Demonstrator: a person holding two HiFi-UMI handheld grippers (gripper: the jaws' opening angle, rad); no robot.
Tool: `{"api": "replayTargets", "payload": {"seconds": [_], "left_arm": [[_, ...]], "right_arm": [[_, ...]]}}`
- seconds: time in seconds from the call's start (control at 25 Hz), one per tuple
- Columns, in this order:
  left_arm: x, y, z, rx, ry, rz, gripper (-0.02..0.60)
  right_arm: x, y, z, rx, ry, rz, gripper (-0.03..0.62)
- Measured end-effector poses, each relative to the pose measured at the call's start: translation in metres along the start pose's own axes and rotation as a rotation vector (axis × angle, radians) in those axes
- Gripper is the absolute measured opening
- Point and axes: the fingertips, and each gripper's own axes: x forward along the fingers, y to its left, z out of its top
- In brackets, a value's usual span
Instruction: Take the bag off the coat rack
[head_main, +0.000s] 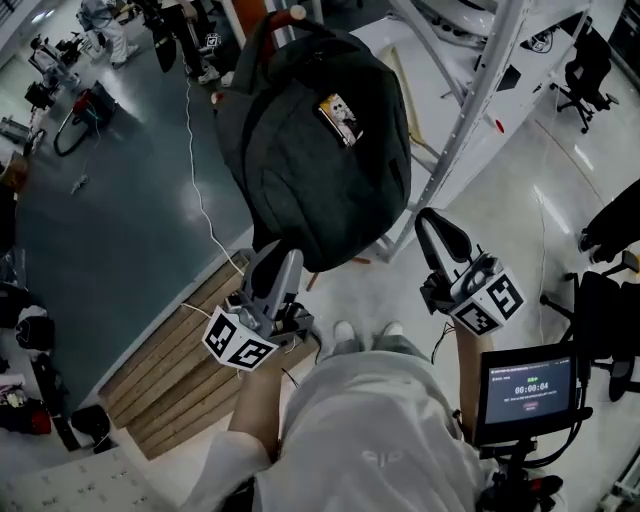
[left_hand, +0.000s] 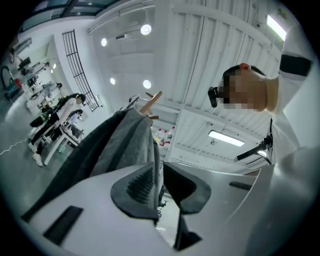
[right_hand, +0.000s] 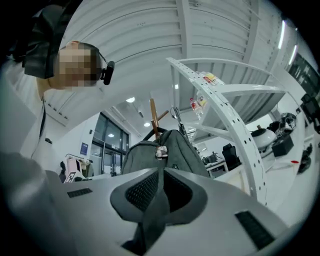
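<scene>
Nearest the lens, the person's pale shirt (head_main: 370, 430) fills the lower head view, with a small screen (head_main: 530, 390) to its right. The bag (head_main: 315, 150), a dark grey backpack, hangs from a peg of the wooden coat rack (right_hand: 152, 110). Its long axis runs vertically, top loop over the peg and base lowest. The left gripper (head_main: 275, 262) meets the bag's lower edge. Its jaws are pressed together, apparently on a thin edge or strap of the grey fabric, which rises from them toward the peg in the left gripper view. The right gripper (head_main: 436, 228) sits just off the bag's lower right side. Its jaws are closed on a grey strap (right_hand: 156, 215) that runs from the bag's front down between them. From both grippers the bag lies above and ahead, and the left one is the nearer to its body. The loop probably has to rise clear of the peg, so the coming move looks like an upward lift, not a pull. Beyond stand a white perforated frame (head_main: 490, 90), a wooden pallet (head_main: 170, 370) and the green floor (head_main: 110, 220).
</scene>
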Motion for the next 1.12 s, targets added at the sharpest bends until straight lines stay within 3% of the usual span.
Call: {"api": "replayTargets", "payload": {"seconds": [0.24,0.44,0.56,0.64,0.84,0.96,1.12], "left_arm": [[0.004,0.071,0.069,0.088,-0.053,0.143,0.048],[0.042,0.098,0.139,0.257,-0.022,0.182,0.049],[0.074,0.098,0.191,0.354,0.016,0.144,0.078],[0.103,0.094,0.215,0.400,0.048,0.100,0.102],[0.188,0.106,0.244,0.502,0.195,0.015,0.175],[0.226,0.112,0.253,0.518,0.258,-0.025,0.193],[0.264,0.111,0.249,0.458,0.305,-0.119,0.207]], "right_arm": [[0.102,-0.025,0.051,-0.125,-0.028,0.138,0.017],[0.166,-0.012,0.098,-0.256,0.001,0.278,0.018],[0.201,0.018,0.126,-0.405,0.043,0.343,0.027],[0.221,0.028,0.136,-0.488,0.080,0.366,0.066],[0.262,0.022,0.146,-0.618,0.183,0.335,0.066],[0.276,0.017,0.144,-0.678,0.241,0.326,0.067],[0.291,0.010,0.136,-0.712,0.314,0.344,0.097]]}}
